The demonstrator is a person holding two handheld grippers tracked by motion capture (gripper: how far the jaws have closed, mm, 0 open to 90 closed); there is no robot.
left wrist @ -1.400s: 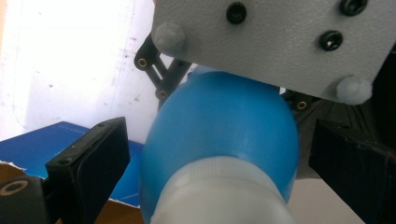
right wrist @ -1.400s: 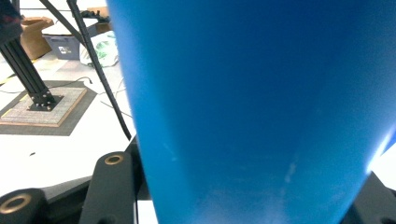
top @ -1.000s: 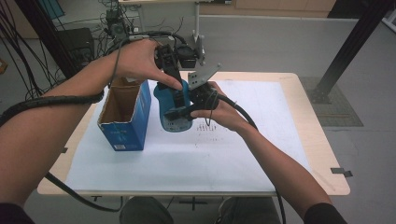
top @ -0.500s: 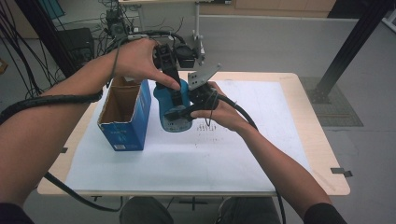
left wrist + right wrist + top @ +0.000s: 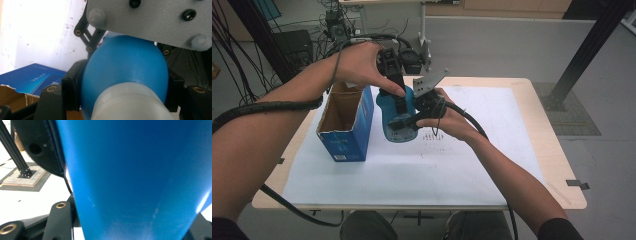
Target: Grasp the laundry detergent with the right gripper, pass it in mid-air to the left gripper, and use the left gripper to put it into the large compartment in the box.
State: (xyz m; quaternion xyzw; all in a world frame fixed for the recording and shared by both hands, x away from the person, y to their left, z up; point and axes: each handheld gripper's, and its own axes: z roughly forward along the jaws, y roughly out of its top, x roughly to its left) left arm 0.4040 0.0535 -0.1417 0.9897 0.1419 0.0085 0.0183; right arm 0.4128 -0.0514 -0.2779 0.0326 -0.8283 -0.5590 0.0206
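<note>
While held up over the tabletop's [image 5: 492, 165] middle beside the open box [image 5: 346, 120], blue bottle [image 5: 398, 120] sits clamped in the right tool [image 5: 404, 121]; left tool [image 5: 397, 97] just closed on its neck end, pads pressing. Likely ready to twist the white cap [image 5: 130, 102] or pass over.

The blue bottle [image 5: 140, 177] was too close and ran off the frame's top and right. Its white cap [image 5: 127, 103] was cut off at the bottom edge.

- 1 blue bottle [image 5: 398, 116]
- 1 open blue box [image 5: 347, 122]
- 2 tongs: left [image 5: 399, 102], right [image 5: 404, 121]
- 1 desk [image 5: 532, 165]
- 1 white sheet [image 5: 412, 170]
</note>
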